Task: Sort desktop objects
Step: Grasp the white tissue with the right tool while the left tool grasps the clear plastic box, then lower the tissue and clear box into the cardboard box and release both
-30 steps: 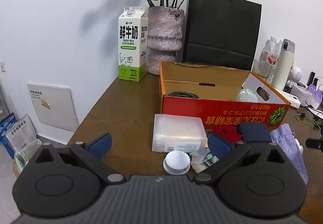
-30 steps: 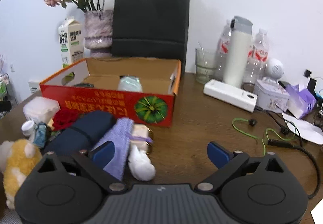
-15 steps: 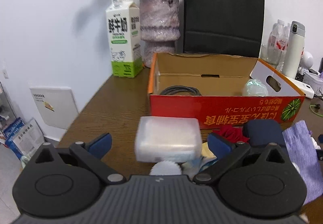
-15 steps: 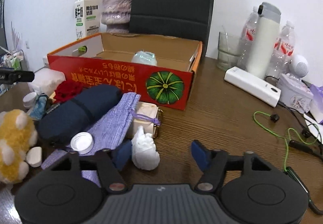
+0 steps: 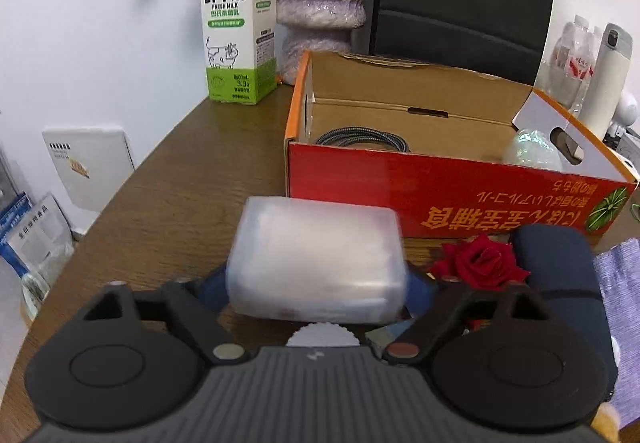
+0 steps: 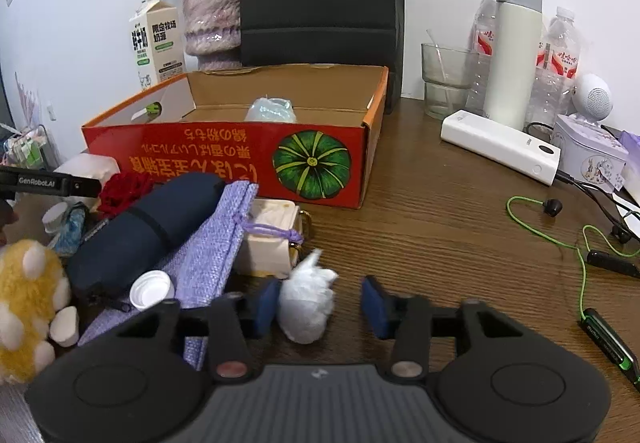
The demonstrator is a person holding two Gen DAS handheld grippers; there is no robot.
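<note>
On the brown wooden tabletop (image 5: 168, 203) one red and orange cardboard box (image 5: 460, 199) is sitting open. The left hand-held gripper (image 5: 316, 289) is clamping a frosted translucent plastic box (image 5: 316, 259) just in front of it. The right hand-held gripper (image 6: 316, 303) is standing partly open around one crumpled white tissue wad (image 6: 306, 301), its left pad touching. One milk carton (image 5: 236, 15) is reading "FRESH MILK".

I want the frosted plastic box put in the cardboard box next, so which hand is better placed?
Left. Its fingers flank the frosted plastic box, just before the cardboard box; the right gripper straddles a white wad.
</note>
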